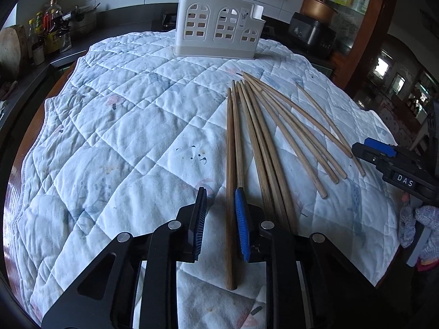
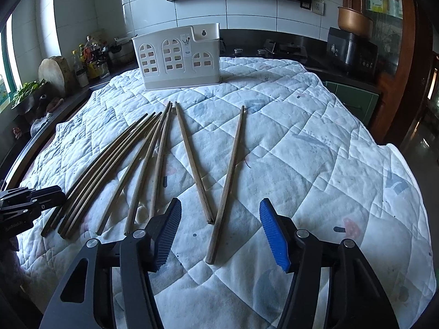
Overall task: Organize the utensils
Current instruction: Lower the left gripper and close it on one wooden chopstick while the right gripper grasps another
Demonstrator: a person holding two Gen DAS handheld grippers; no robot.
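Observation:
Several wooden chopsticks (image 1: 263, 142) lie fanned out on a quilted white cloth (image 1: 123, 137). A white utensil holder (image 1: 218, 28) with arched cut-outs stands upright at the cloth's far side; it also shows in the right wrist view (image 2: 177, 59). My left gripper (image 1: 221, 200) is open, low over the cloth, with one chopstick (image 1: 231, 192) lying between its fingers. My right gripper (image 2: 221, 213) is open wide, above the near ends of two separate chopsticks (image 2: 225, 189). The main bundle (image 2: 109, 170) lies to its left. The right gripper shows in the left wrist view (image 1: 384, 156), the left in the right wrist view (image 2: 30, 200).
The cloth (image 2: 329, 164) covers a round wooden table. A dark counter behind holds bottles (image 1: 49, 30), a cutting board (image 2: 53, 72), a stove (image 2: 282, 49) and a black appliance (image 2: 351, 52). A wooden cabinet (image 2: 389, 41) stands at the right.

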